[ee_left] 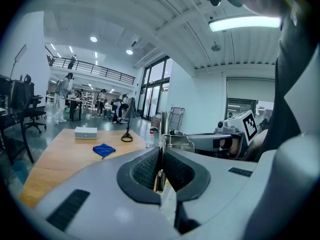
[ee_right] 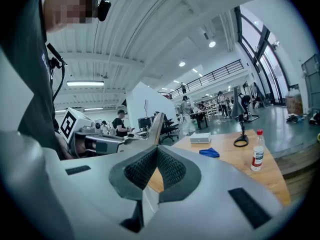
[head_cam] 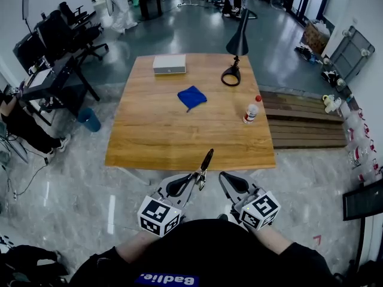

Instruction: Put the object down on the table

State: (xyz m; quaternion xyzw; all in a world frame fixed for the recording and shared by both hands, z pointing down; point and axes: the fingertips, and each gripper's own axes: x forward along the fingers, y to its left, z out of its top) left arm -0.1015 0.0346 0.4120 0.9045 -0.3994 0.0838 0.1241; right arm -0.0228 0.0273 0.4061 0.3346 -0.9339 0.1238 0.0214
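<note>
head view shows the person standing at the near edge of a wooden desk (head_cam: 149,136), both claws held low in front of the body and short of that edge. the left claw (head_cam: 192,182) is clamped shut on a slim dark object (head_cam: 206,160), which sticks out forward and slightly right from its tips, so that its far end overlaps the desk's near edge in this view. what the object is cannot be made out. left gripper view has the two ribbed pads (ee_left: 142,170) pressed on the thin object (ee_left: 160,175) at the left claw (ee_left: 160,159). the right claw (head_cam: 225,179) sits just beside the left one, to its right, apart from it. right gripper view shows that claw (ee_right: 156,151) with its tips closed together and nothing between them.

ahead of the left claw, around mid-desk, lies a blue cloth (head_cam: 191,97). beyond it at the far edge sits a white box (head_cam: 169,64). a black lamp (head_cam: 235,52) stands far ahead of the right claw, and a bottle (head_cam: 252,110) with a red cap stands upright ahead and to that claw's right
</note>
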